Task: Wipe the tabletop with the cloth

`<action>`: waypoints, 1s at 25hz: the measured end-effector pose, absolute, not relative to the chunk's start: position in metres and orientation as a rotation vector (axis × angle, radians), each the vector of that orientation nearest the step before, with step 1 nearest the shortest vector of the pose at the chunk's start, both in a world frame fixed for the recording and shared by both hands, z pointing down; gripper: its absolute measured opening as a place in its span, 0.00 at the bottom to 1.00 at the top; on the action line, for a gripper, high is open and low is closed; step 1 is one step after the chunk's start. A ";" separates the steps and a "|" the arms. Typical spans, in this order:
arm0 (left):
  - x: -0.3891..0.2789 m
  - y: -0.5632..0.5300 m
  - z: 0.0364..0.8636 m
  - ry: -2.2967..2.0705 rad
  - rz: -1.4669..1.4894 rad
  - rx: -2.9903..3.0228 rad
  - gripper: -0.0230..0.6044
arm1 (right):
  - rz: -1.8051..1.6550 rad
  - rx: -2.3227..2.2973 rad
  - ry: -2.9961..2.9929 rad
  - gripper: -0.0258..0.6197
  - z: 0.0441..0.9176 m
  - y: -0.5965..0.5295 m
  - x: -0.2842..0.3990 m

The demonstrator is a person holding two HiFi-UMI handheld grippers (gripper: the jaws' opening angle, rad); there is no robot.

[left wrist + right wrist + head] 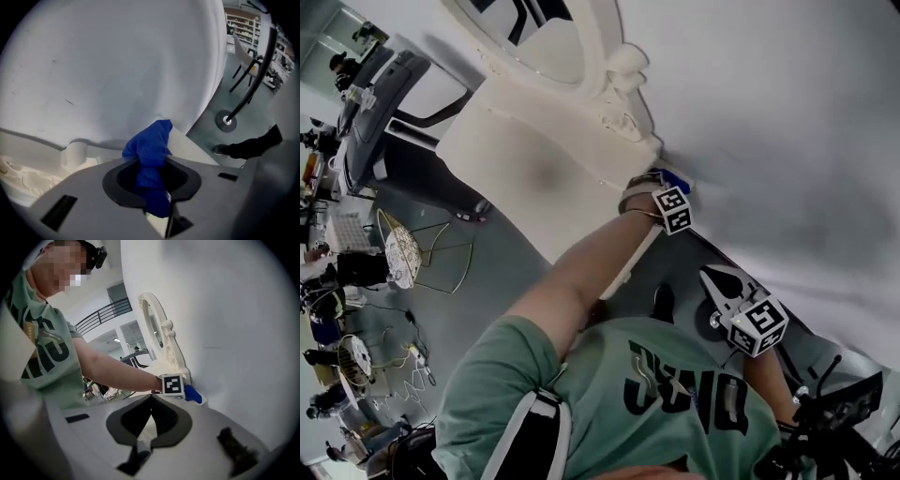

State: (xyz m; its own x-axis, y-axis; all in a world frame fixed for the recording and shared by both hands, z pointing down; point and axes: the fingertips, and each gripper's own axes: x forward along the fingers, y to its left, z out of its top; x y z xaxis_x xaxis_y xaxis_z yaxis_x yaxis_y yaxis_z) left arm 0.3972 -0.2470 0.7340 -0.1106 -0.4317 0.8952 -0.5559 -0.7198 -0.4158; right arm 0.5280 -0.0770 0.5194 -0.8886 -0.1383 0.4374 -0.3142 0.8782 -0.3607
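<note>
A blue cloth (152, 140) is bunched between the jaws of my left gripper (153, 165), which is shut on it. The head view shows this gripper (668, 187) at the end of an outstretched bare arm, holding the cloth (678, 176) at the corner of the cream dressing table's top (525, 159), right beside the white wall (769, 112). The right gripper view shows the cloth (193, 395) poking out past the left gripper's marker cube (172, 384). My right gripper (151, 401) is shut and empty; it hangs back near the person's green shirt (717, 281).
An oval mirror in an ornate cream frame (534, 37) stands on the table against the wall. On the grey floor are a wire-legged chair (403, 253), a dark machine (375, 103), a black round stand base (227, 119) and a dark shoe (248, 147).
</note>
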 end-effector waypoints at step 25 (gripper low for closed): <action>0.374 -0.265 0.772 -0.909 2.706 1.546 0.17 | 0.669 0.210 -2.595 0.06 0.543 -0.072 0.547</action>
